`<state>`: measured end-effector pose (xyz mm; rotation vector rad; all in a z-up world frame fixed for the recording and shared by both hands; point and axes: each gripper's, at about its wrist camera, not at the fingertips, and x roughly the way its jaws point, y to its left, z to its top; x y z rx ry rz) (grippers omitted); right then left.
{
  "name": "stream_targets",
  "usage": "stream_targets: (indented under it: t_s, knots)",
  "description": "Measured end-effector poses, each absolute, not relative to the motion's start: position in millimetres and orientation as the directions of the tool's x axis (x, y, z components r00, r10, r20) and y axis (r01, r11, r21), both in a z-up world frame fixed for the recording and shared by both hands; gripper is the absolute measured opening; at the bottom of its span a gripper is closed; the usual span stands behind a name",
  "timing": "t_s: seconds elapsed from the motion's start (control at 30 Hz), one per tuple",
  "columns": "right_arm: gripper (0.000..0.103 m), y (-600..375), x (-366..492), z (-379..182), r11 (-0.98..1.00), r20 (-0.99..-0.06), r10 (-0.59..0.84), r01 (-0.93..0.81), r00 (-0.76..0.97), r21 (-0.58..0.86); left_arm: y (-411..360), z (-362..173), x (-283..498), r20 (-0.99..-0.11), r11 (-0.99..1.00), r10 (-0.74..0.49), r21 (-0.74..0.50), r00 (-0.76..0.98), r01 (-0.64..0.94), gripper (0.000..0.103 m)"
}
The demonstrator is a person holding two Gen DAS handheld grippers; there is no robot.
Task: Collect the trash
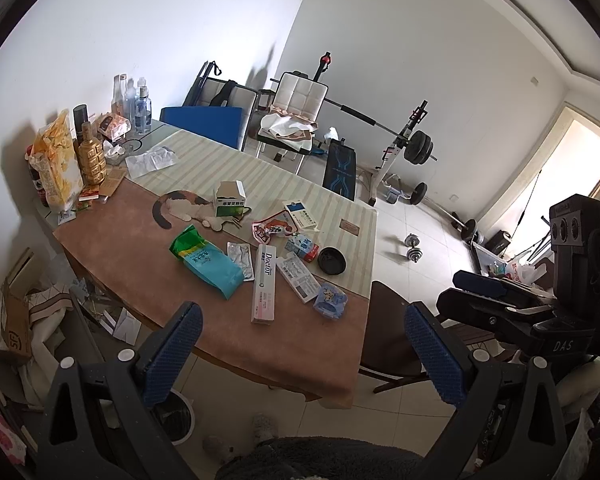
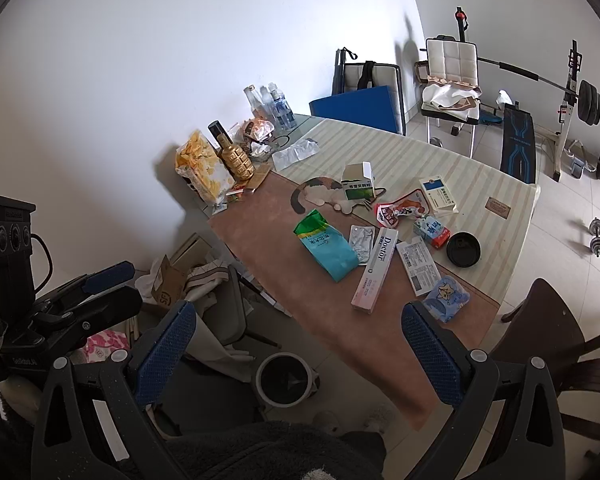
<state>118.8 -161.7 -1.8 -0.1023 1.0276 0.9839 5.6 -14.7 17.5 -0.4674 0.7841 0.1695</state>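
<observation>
Left gripper (image 1: 302, 354) low in frame, fingers wide apart, holding nothing; right gripper (image 2: 298, 354) the same, spread and empty. Just beyond, mid-frame on the table (image 1: 140, 248), the trash: pink Doctor box (image 1: 263, 283), teal bag (image 1: 208, 261), blue pack (image 1: 331, 299), black lid (image 1: 331, 261). Bin (image 2: 285, 378) below the table edge. Bottles (image 1: 134, 100) upper left.

Table cloth (image 1: 112, 240): matt woven fabric, brown and striped. Teal pouch (image 1: 210, 261), centre frame: glossy plastic film. Blister pack (image 1: 241, 257): crinkled silver foil. "Doctor" carton (image 1: 265, 282): smooth printed cardboard. Gold bottle (image 1: 91, 156), upper left: shiny embossed finish. Left gripper pads (image 1: 176, 354): blue, dimpled, rubbery. Floor tiles (image 1: 412, 216): glossy.
</observation>
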Motion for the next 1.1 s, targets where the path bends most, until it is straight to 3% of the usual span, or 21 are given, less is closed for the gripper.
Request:
stream_targets:
  t_s: [0.5, 0.6, 0.73, 0.93, 1.1]
  knots:
    - [0.103, -163, 122, -1, 0.593, -0.755, 0.637, -0.724, 0.155, 0.351, -19, 19, 11, -0.714, 0.887, -0.029, -0.341, 0.7, -0.312, 0.103]
    - [0.103, -160, 125, 0, 0.624, -0.761, 0.621, -0.706, 0.187, 0.335, -20, 19, 14, -0.728, 0.893, 0.048, -0.276, 0.684, -0.356, 0.103]
    - [0.103, -158, 141, -10, 0.708, -0.781, 0.565, -0.643, 0.266, 0.293, -18, 5, 36, -0.76, 0.886, 0.232, -0.093, 0.607, -0.454, 0.103]
    - [0.103, -155, 203, -80, 0.857, -0.87, 0.375, -0.479, 0.321, 0.192, 13, -65, 89, -0.83, 0.833, 0.306, -0.004, 0.467, -0.554, 0.103]
    - [0.103, -161, 280, -187, 0.92, -0.956, 0.22, -0.368, 0.197, 0.136, 32, -146, 144, -0.913, 0.808, 0.242, 0.002, 0.328, -0.59, 0.103]
